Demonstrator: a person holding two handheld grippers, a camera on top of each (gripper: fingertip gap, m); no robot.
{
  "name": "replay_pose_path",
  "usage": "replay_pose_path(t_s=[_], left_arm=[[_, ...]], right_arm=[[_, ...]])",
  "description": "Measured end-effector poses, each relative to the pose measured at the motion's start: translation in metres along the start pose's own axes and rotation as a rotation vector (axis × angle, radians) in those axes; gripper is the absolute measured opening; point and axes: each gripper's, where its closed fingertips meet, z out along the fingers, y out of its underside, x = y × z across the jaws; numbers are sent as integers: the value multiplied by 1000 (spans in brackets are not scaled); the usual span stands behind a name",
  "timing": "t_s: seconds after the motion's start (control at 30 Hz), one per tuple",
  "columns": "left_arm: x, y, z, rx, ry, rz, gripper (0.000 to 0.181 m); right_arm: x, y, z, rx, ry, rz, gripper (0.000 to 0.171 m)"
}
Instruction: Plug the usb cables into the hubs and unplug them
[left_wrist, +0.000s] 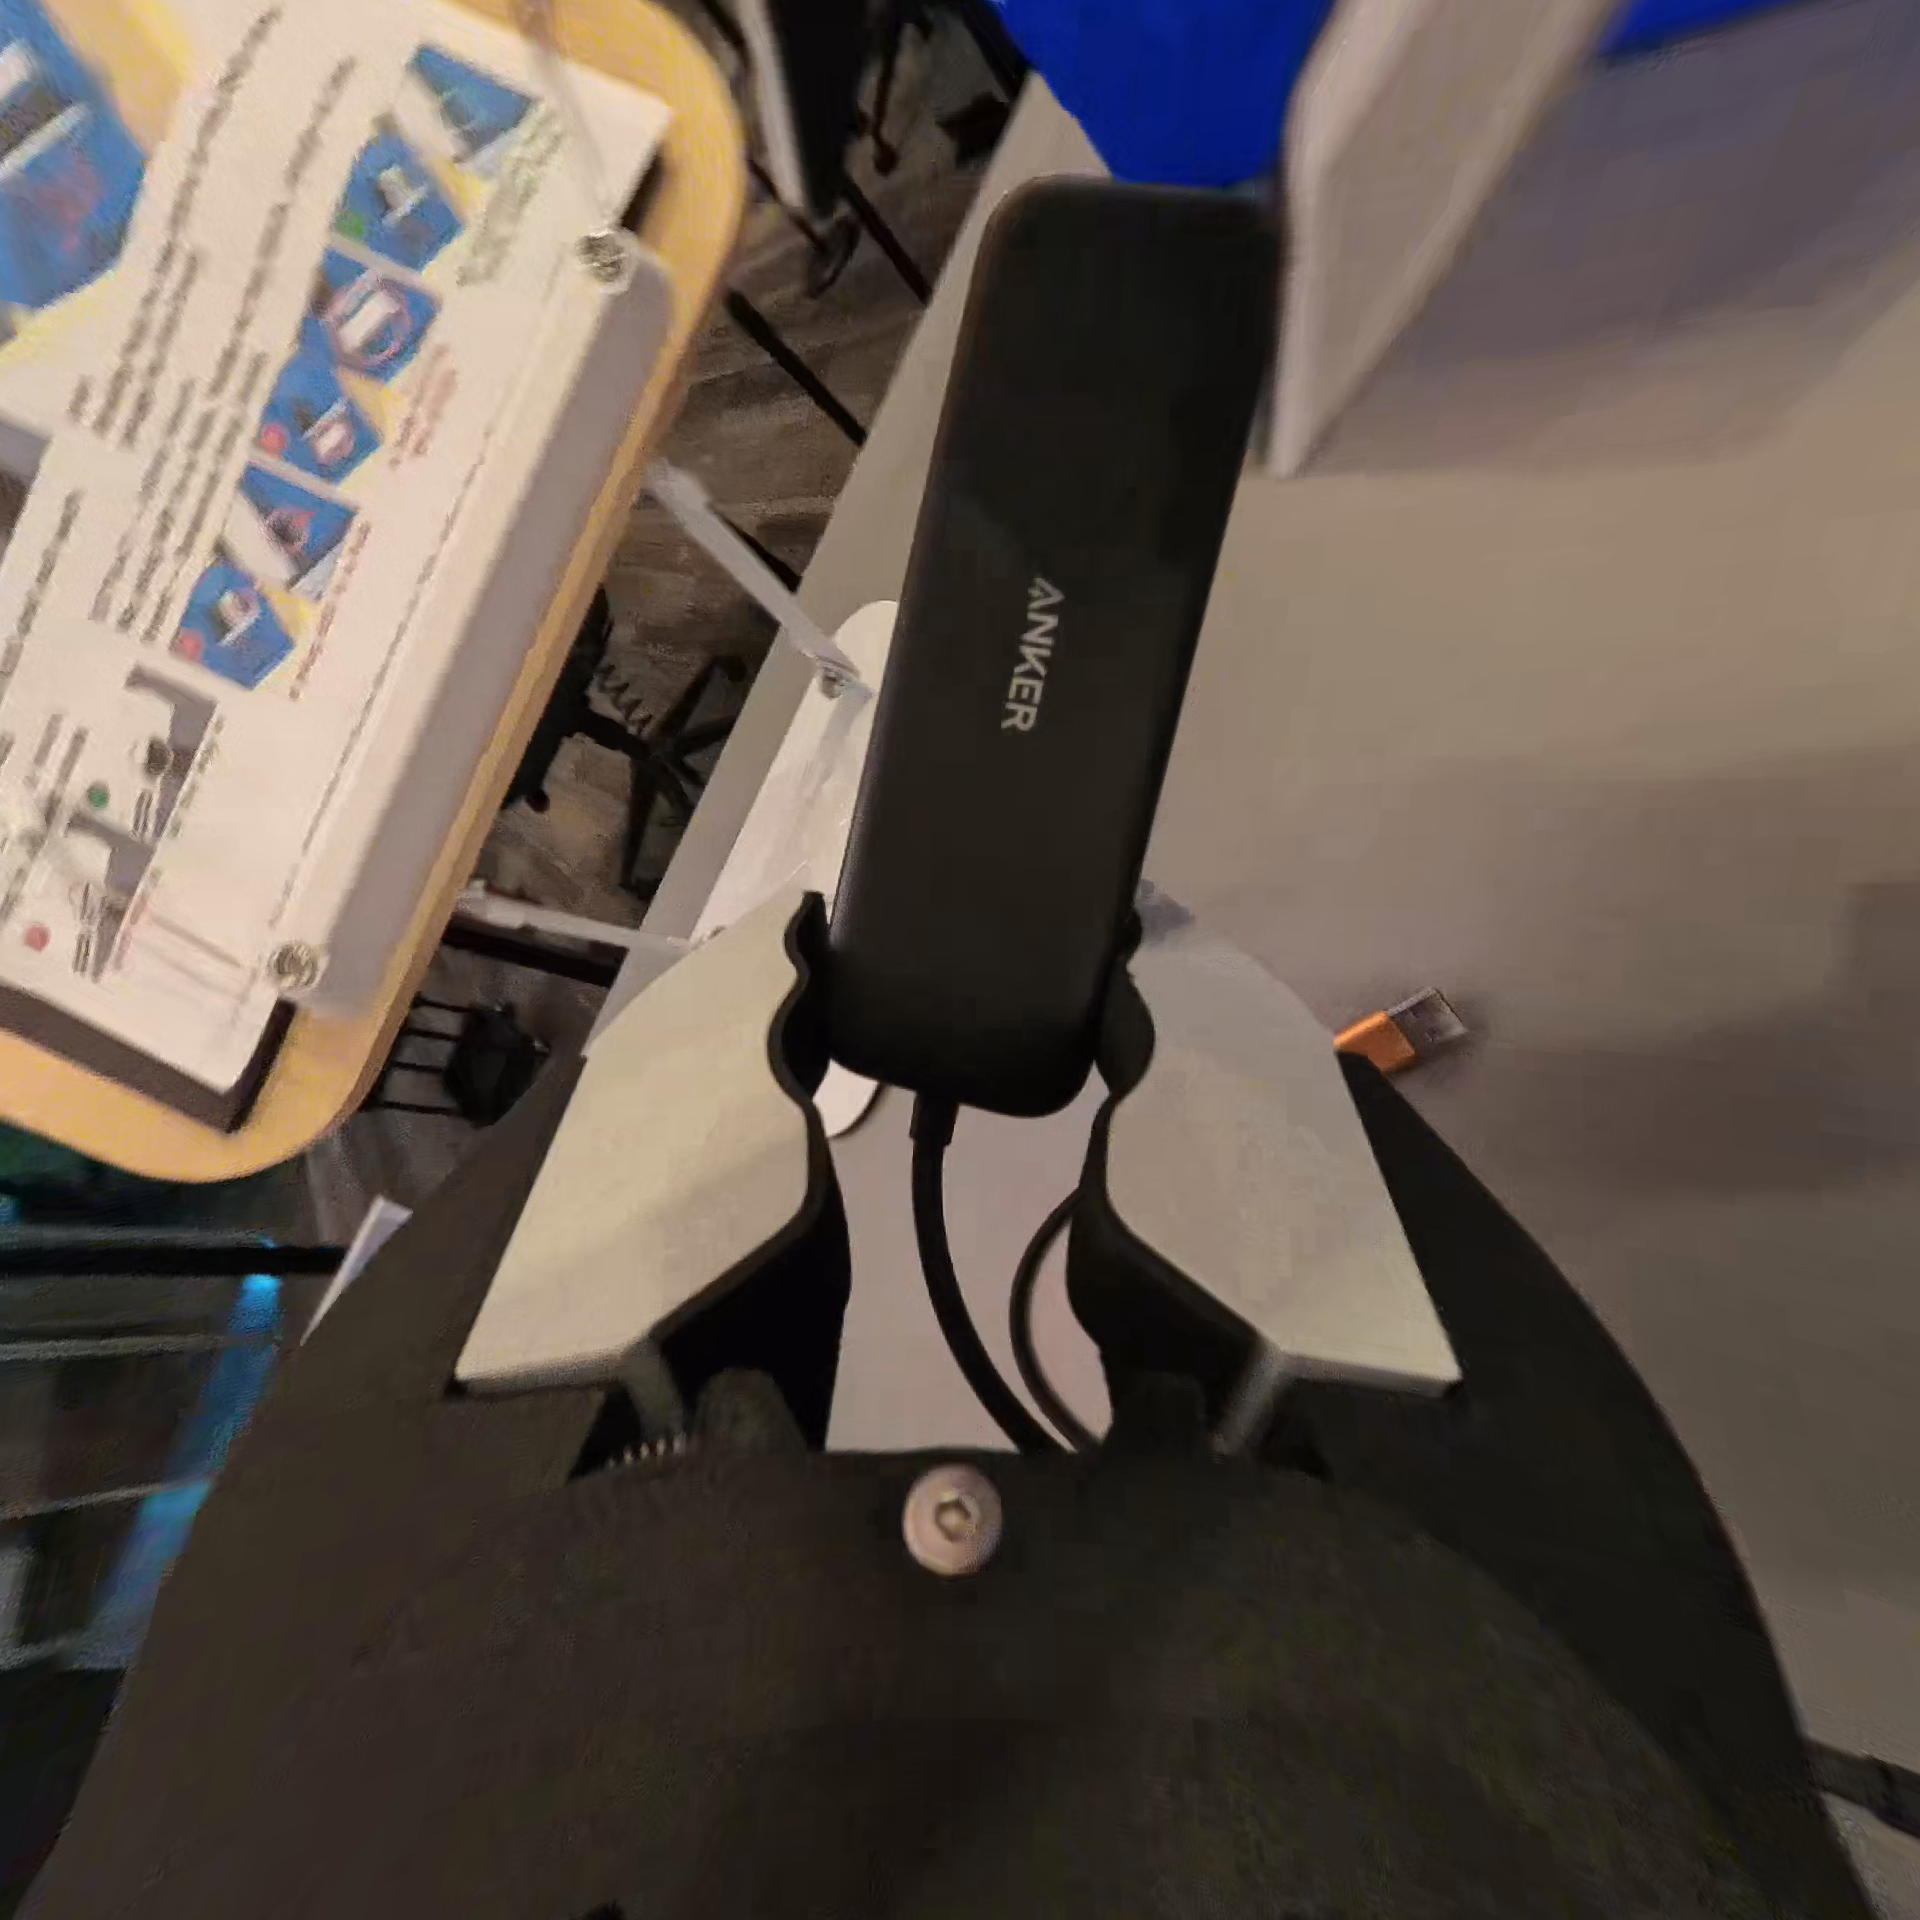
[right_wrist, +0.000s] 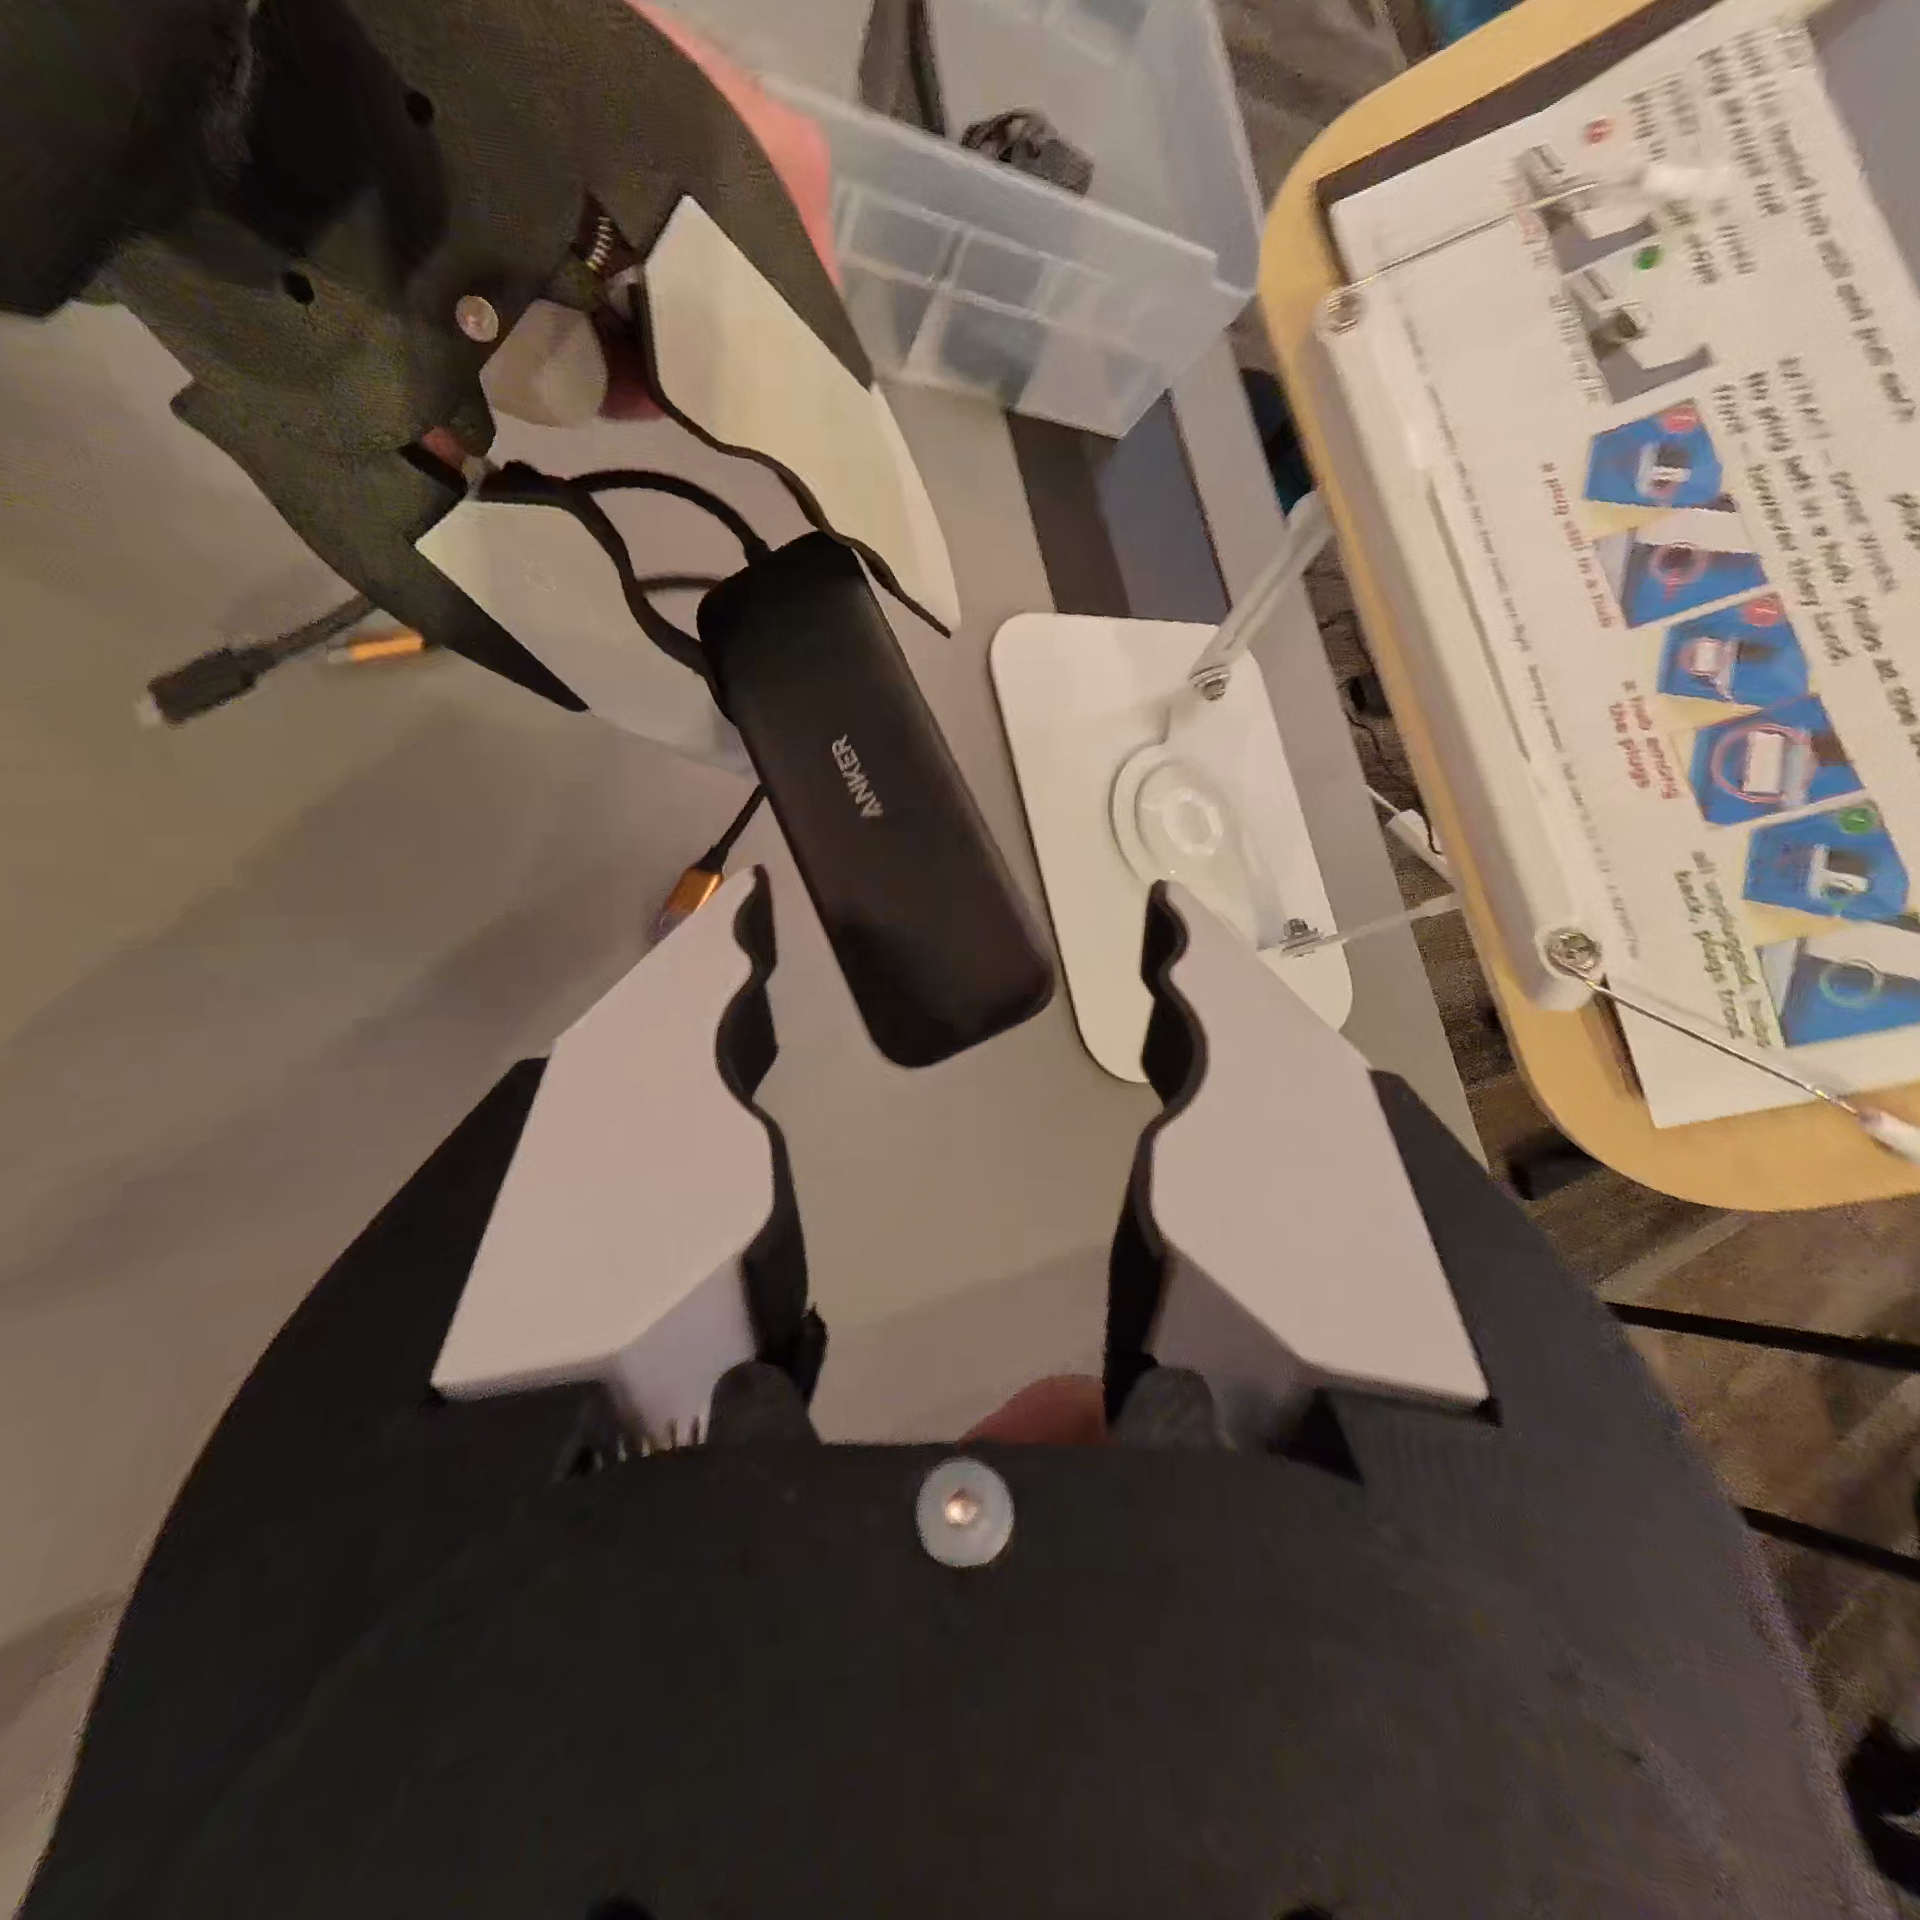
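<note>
Grey tabletop (right_wrist: 260, 987). White stand base (right_wrist: 1101, 727) near its edge, carrying a tilted wooden board (right_wrist: 1309, 343) with printed instruction sheet (right_wrist: 1662, 623). Clear plastic bin (right_wrist: 1018, 260) behind.

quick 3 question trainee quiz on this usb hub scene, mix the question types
1. True or false: the left claw is shut on the black hub.
2. Multiple choice: the right claw is A) shut on a cable, B) open and holding nothing, C) shut on the hub.
3. Fill in: the loose plug with the ______ collar lies on the grey table, not in the hub.

Key: 1 true; 2 B; 3 orange
</note>
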Motion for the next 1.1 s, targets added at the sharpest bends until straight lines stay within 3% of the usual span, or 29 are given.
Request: replay_pose_path(t_s=[0.13,0.23,0.33,0.4,0.47,0.53,0.6,0.73,0.8,0.97,1.03,1.1], left_arm=[[-30,2,-6,33,-98,-110,50],[-44,-2,-10,99,-148,-186,50],[-49,-8,-14,134,-220,-122,50],[-46,-14,-15,157,-233,-97,50],[-42,-17,-15,169,-239,-72,50],[-42,-17,-15,179,-241,-68,50],[-33,-21,-16,199,-172,-22,49],[9,-30,-33,211,214,-11,61],[14,-32,-45,228,303,-24,67],[45,-38,-56,252,524,-100,43],[65,-34,-56,218,619,-95,25],[76,-34,-57,213,681,-122,20]], right_arm=[[45,-19,-12,208,107,327,69],[39,-26,-10,368,-102,552,66],[20,-31,7,418,-290,641,66],[11,-39,14,468,-358,636,49],[7,-48,13,532,-420,646,14],[5,-49,12,555,-448,647,12],[4,-45,7,554,-480,637,10],[-15,-29,-3,446,-530,516,8],[-27,-26,-8,408,-567,452,8],[-69,-19,-10,291,-690,288,9],[-78,-15,-6,243,-703,255,9],[-84,-15,-8,241,-733,237,9]])
